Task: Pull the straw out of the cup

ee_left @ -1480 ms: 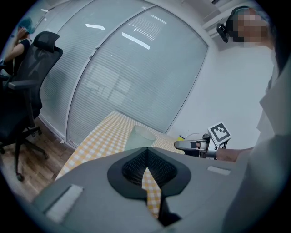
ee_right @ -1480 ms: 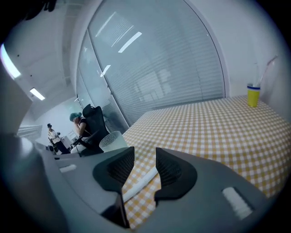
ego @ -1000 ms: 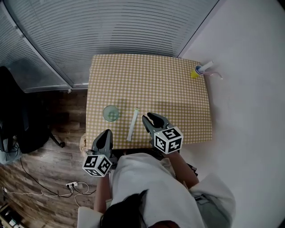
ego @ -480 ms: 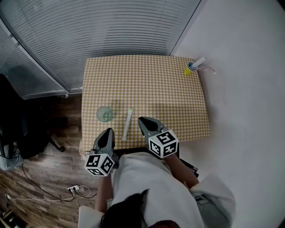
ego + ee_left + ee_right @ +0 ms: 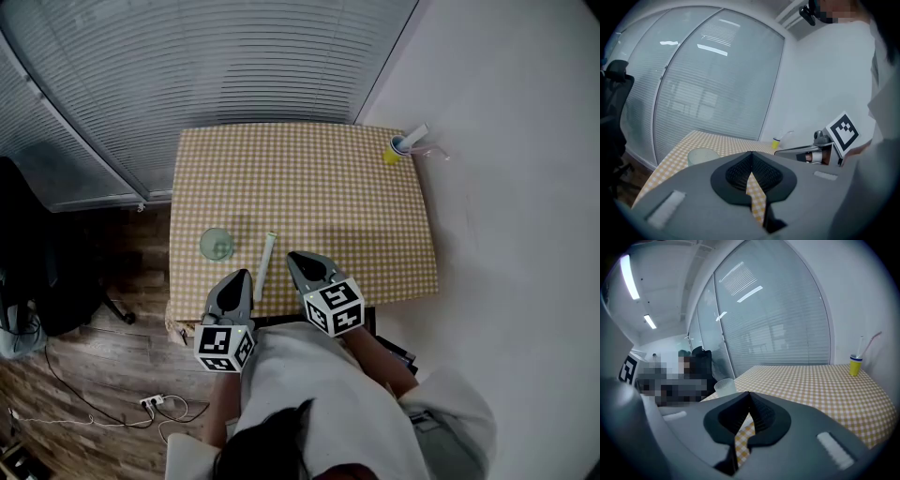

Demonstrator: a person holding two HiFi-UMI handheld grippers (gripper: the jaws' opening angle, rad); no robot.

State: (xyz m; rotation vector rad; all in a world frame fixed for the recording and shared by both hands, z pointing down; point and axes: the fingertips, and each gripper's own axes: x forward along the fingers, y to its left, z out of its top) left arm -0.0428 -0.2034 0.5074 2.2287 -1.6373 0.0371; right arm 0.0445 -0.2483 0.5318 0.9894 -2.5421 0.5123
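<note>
Right gripper (image 5: 296, 260) fingers just closed, empty; left gripper (image 5: 240, 277) fingers together, empty.

A matt yellow-and-white checked cloth (image 5: 309, 197) covers the table. The round translucent cup (image 5: 216, 244) looks like frosted plastic. The long pale flat straw (image 5: 265, 258) is matt, paper or plastic. The left gripper (image 5: 238, 276) has a smooth matt grey plastic shell and black ribbed pads (image 5: 738, 171). The dark plank floor (image 5: 84, 356) is faintly glossy wood.

Cup (image 5: 701, 154) half behind jaws, chair (image 5: 37, 262) cut off
</note>
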